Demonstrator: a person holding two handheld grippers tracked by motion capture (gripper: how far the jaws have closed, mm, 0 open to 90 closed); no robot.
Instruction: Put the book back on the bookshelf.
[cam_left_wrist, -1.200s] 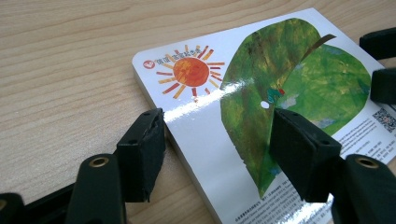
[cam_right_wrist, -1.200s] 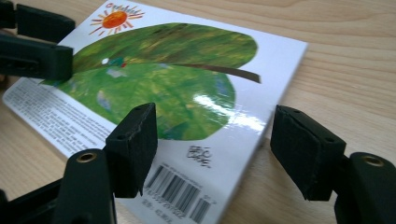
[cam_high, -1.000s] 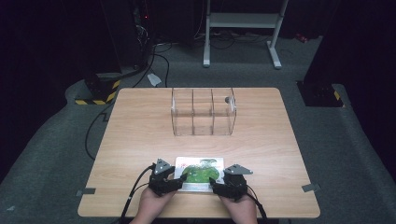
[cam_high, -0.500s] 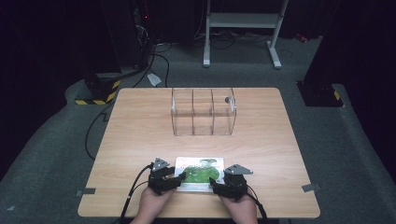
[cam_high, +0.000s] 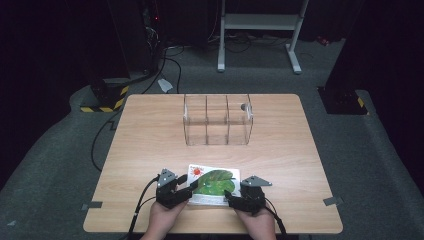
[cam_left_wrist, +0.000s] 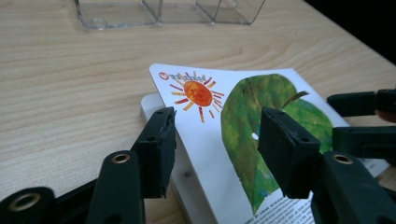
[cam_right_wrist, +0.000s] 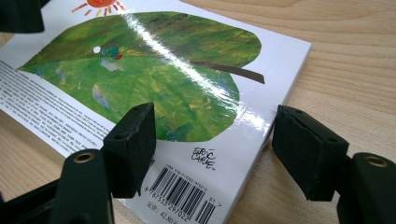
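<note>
Light wood-grain bench, rectangular. Grey carpet floor, taped markers near the bench's front corners. White metal stand behind. Black-and-yellow striped base at rear left, loose black cables beside it. Surroundings dark.

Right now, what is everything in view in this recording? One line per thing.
book: one, white back cover with a green leaf and orange sun, near edge of the table, cover corner lifted at the left gripper's side
clear box: one, see-through, three compartments, middle of the table
table: one, light wood
white stand: one, on the floor beyond the table
left gripper: one, black, jaws just closing around the lifted cover, not yet pressing
right gripper: one, black, jaws open astride the book's corner
hands: two, bottom edge
</note>
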